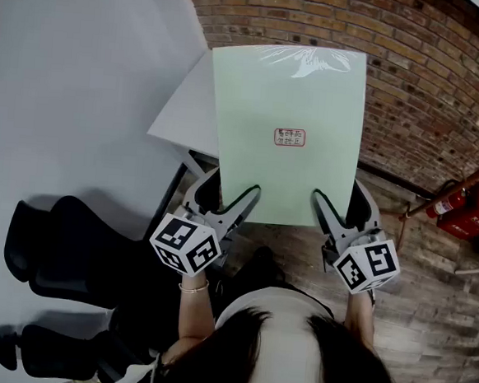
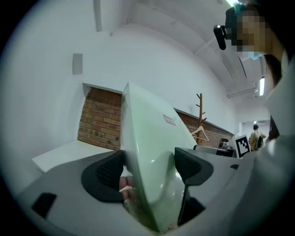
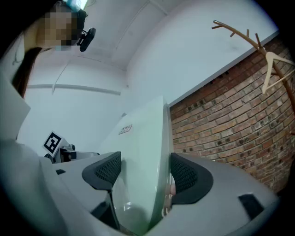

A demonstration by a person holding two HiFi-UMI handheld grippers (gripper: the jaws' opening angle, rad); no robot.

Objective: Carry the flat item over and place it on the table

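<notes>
The flat item (image 1: 285,132) is a pale green board in glossy wrap, with a small red label (image 1: 290,137) at its middle. I hold it by its near edge, upright in front of me, above the corner of the white table (image 1: 184,112). My left gripper (image 1: 237,207) is shut on its lower left edge and my right gripper (image 1: 324,211) on its lower right edge. The board (image 2: 147,152) fills the gap between the black pads (image 2: 110,173) in the left gripper view. In the right gripper view the board (image 3: 143,152) is likewise pressed between both pads (image 3: 186,177).
A black office chair (image 1: 61,255) stands at my lower left beside the table. A brick wall (image 1: 431,69) runs behind, with red fire extinguishers (image 1: 461,208) on the wooden floor at the right. A wooden coat rack (image 2: 200,115) stands by that wall.
</notes>
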